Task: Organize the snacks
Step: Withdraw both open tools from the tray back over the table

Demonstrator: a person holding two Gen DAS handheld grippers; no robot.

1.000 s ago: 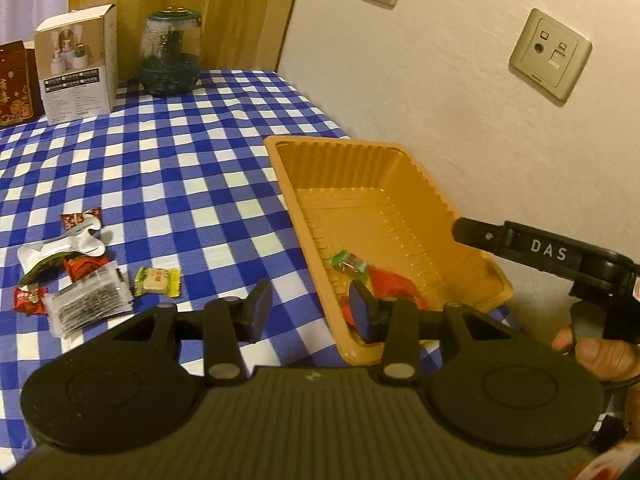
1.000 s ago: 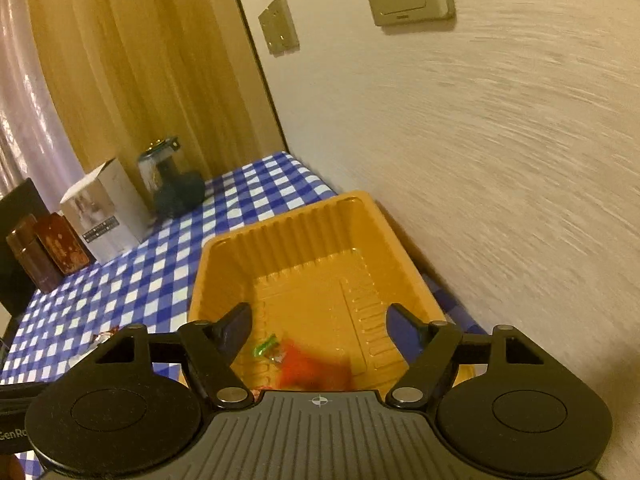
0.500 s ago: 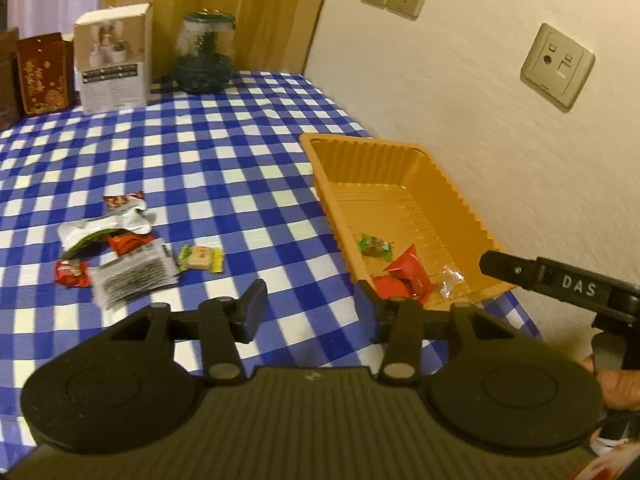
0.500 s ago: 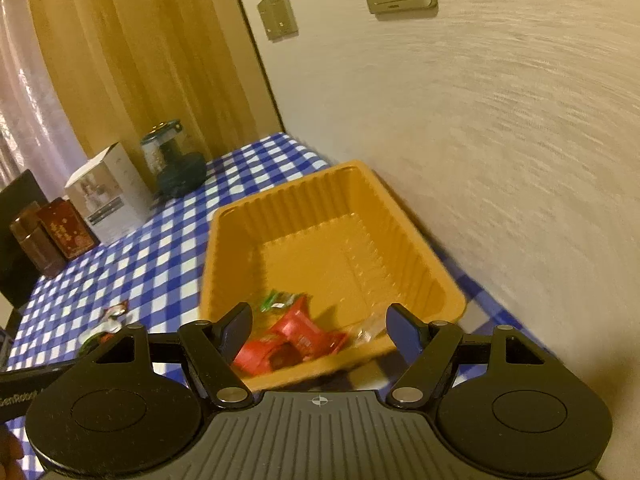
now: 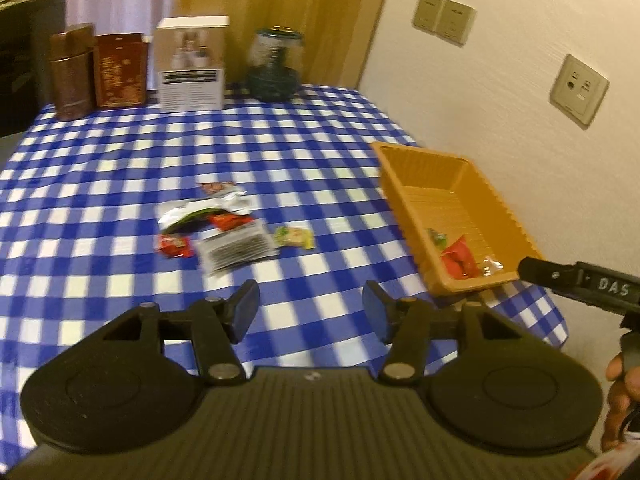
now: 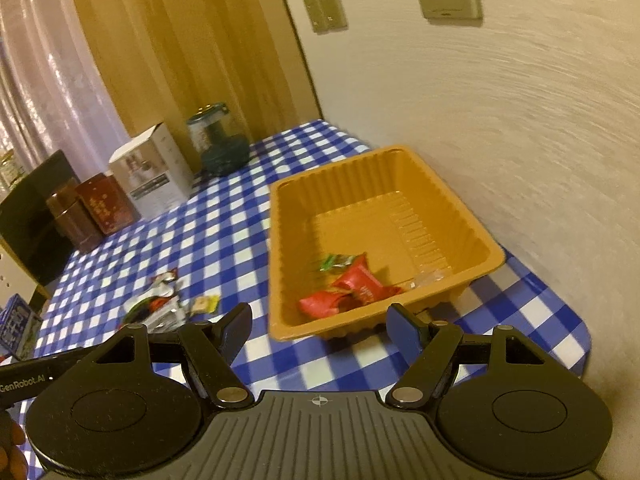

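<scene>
An orange tray sits at the table's right edge by the wall. It holds red packets, a green candy and a clear wrapper. A pile of loose snacks lies on the blue checked cloth, with a yellow-green candy beside it. My left gripper is open and empty, above the cloth in front of the pile. My right gripper is open and empty, in front of the tray's near end.
At the table's far edge stand two brown tins, a white box and a dark glass jar. The wall with sockets runs along the right. The right gripper's body shows beside the tray.
Both grippers have pulled back and up from the tray. The left one has swung left toward the snack pile and opened wider. The tray's contents stay put.
</scene>
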